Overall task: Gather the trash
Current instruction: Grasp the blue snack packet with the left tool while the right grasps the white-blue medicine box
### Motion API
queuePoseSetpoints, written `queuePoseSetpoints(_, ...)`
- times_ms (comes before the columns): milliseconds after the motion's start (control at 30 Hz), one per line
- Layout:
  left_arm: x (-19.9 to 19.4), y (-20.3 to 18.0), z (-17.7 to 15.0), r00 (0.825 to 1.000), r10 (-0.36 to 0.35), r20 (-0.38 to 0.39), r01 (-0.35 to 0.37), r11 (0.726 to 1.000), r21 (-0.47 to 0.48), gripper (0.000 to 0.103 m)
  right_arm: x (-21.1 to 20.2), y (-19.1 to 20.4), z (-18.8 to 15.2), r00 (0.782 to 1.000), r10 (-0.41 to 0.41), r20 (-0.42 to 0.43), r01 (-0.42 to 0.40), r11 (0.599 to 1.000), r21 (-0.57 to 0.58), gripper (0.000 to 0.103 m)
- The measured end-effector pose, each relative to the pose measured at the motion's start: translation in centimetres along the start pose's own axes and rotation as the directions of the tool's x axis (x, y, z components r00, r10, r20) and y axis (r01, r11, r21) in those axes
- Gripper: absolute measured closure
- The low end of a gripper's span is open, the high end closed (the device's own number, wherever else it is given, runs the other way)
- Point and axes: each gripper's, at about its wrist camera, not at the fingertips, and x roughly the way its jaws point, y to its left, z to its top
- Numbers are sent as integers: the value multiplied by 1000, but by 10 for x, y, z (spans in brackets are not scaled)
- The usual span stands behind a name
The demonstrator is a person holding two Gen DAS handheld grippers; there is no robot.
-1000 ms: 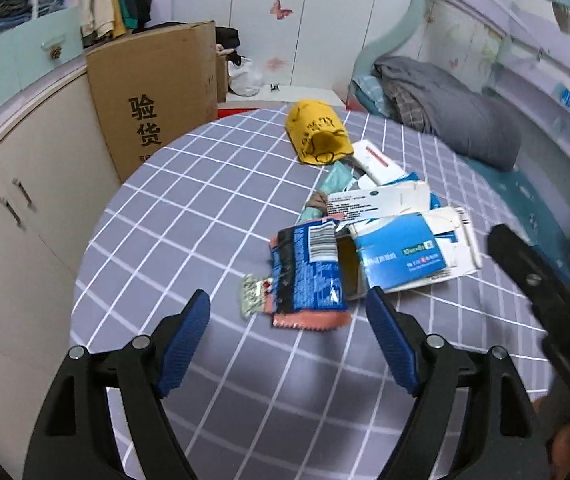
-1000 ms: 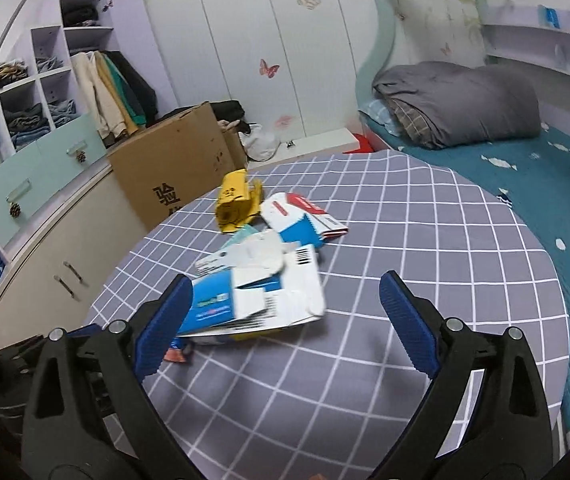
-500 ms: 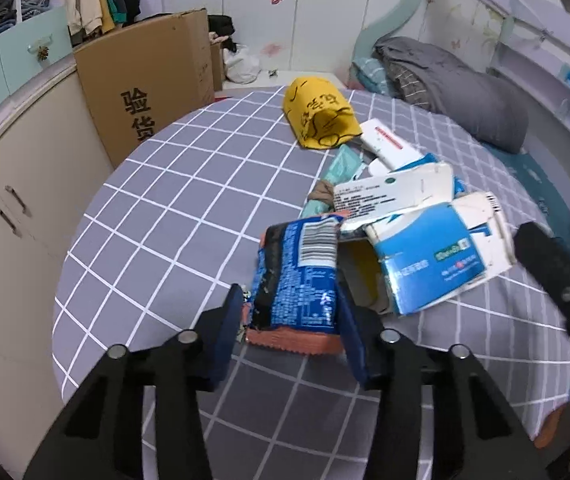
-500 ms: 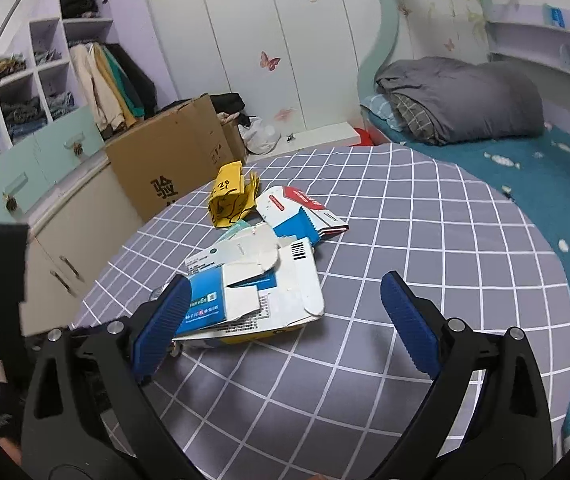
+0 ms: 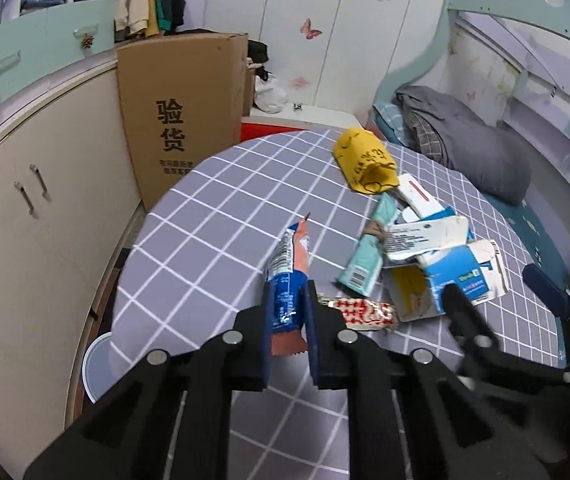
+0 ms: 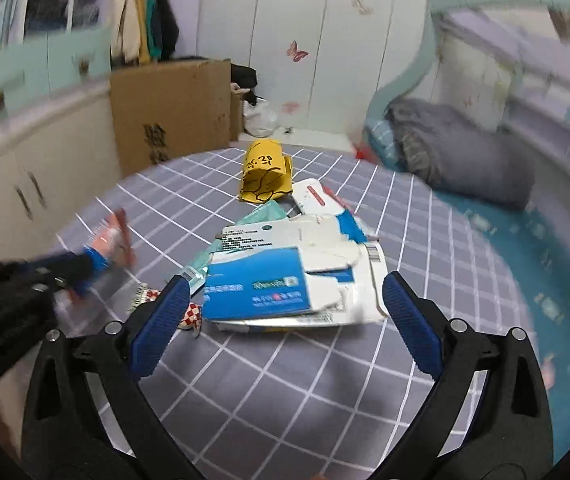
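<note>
My left gripper (image 5: 287, 316) is shut on a blue and orange snack wrapper (image 5: 289, 280) and holds it above the checked round table (image 5: 213, 224). A red-white checked wrapper (image 5: 359, 312) lies just right of it. A pile of trash lies beyond: a torn blue-white carton (image 5: 449, 280), a teal packet (image 5: 369, 252), a white box (image 5: 425, 236) and a yellow bag (image 5: 367, 164). My right gripper (image 6: 285, 312) is open, its jaws on either side of the blue-white carton (image 6: 261, 284). The left gripper (image 6: 77, 268) with the wrapper shows blurred at the left of the right wrist view.
A tall cardboard box (image 5: 181, 120) stands beyond the table's far left edge. White cabinets (image 5: 25, 208) run along the left. A pale bin (image 5: 97, 364) sits on the floor below the table's left edge. A bed with a grey duvet (image 5: 473, 148) lies at the right.
My left gripper has shut on the snack wrapper and lifted it, uncovering the red-white wrapper. My right gripper has moved in close to the blue-white carton.
</note>
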Motion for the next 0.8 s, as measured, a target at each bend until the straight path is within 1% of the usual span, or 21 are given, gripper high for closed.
queuePoseSetpoints(100,0,8,0,1000,-9,1,9,1000,-12,90,18,23,1,993,-112,-35,107,988,-113,8)
queuePoseSetpoints(167,0,10,-1,1000,-21,5,21,1000,-16,90,27,34,1,980,-198,-21,192,966,-175,8)
queuePoseSetpoints(200,0,11,-1,1000,-28,5,28,1000,-12,90,34,40,1,969,-244,-20,234,948,-217,8)
queuePoseSetpoints(233,0,11,-1,999,-34,8,34,999,-11,90,36,42,0,965,-261,-11,251,940,-231,8)
queuePoseSetpoints(267,0,12,-2,999,-38,10,38,999,-11,90,37,44,1,961,-275,-3,266,933,-243,14)
queuePoseSetpoints(300,-1,13,-2,999,-44,11,45,999,-12,90,40,46,0,956,-292,-1,282,923,-263,29)
queuePoseSetpoints(333,-1,13,-3,999,-48,11,48,999,-15,90,40,45,0,956,-294,2,284,921,-266,35)
queuePoseSetpoints(367,-1,14,-3,999,-52,11,52,998,-18,90,41,45,0,953,-302,2,291,918,-268,52)
queuePoseSetpoints(400,-1,15,-3,998,-56,10,56,998,-20,90,42,43,-1,949,-315,-5,302,913,-274,55)
queuePoseSetpoints(433,-2,16,-3,998,-61,9,61,998,-23,90,42,41,-1,951,-310,-8,297,917,-268,57)
queuePoseSetpoints(467,-2,17,-3,998,-68,11,68,997,-27,90,39,36,-1,954,-300,-10,287,923,-258,66)
queuePoseSetpoints(500,-4,17,-4,997,-76,14,76,997,-31,90,36,35,-1,953,-302,-6,291,923,-251,71)
queuePoseSetpoints(533,-6,17,-4,996,-86,20,87,996,-34,90,30,30,0,957,-290,0,282,931,-232,73)
queuePoseSetpoints(600,-10,17,-4,996,-88,28,89,996,-32,90,16,19,4,964,-266,14,264,945,-195,82)
queuePoseSetpoints(700,-19,16,-4,993,-106,52,108,993,-39,91,-3,0,10,974,-225,28,227,965,-131,90)
queuePoseSetpoints(767,-26,14,-3,989,-133,63,136,989,-52,91,-11,-10,14,979,-202,31,204,974,-101,95)
queuePoseSetpoints(800,-29,13,-2,987,-145,67,149,987,-57,91,-15,-16,16,983,-181,28,183,980,-84,95)
